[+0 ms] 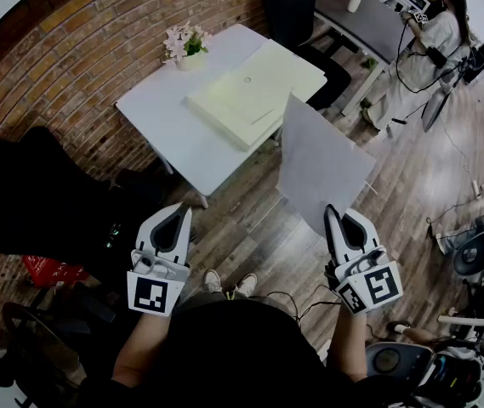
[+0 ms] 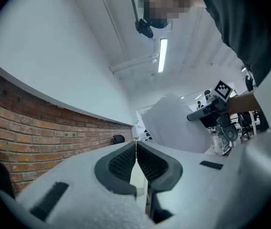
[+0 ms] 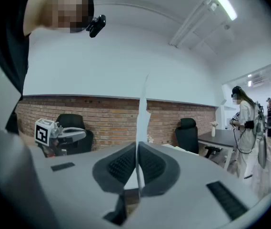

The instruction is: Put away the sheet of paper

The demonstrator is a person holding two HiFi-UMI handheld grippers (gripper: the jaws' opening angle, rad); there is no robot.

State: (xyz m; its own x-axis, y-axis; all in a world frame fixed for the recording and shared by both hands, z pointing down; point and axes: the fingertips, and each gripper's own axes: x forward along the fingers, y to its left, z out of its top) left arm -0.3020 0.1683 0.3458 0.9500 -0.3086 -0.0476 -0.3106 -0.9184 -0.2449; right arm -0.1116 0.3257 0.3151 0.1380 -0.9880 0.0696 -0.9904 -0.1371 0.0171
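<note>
My right gripper [image 1: 330,212] is shut on the lower corner of a grey-white sheet of paper [image 1: 320,163], which stands up in the air over the wooden floor, right of the table. In the right gripper view the sheet [image 3: 141,109] shows edge-on, pinched between the dark pads [image 3: 121,166]. My left gripper [image 1: 182,212] hangs near the table's front corner, jaws pressed together with nothing in them [image 2: 136,149]. From the left gripper view the sheet [image 2: 178,123] and the right gripper [image 2: 216,109] appear at the right. A pale yellow folder [image 1: 254,92] lies on the white table [image 1: 161,121].
A small pot of flowers [image 1: 186,48] stands at the table's far corner. Black office chairs sit at left [image 1: 37,194] and behind the table [image 1: 293,7]. A person [image 1: 433,41] stands by a dark desk [image 1: 369,19] at upper right. A brick wall [image 1: 46,66] runs along the left.
</note>
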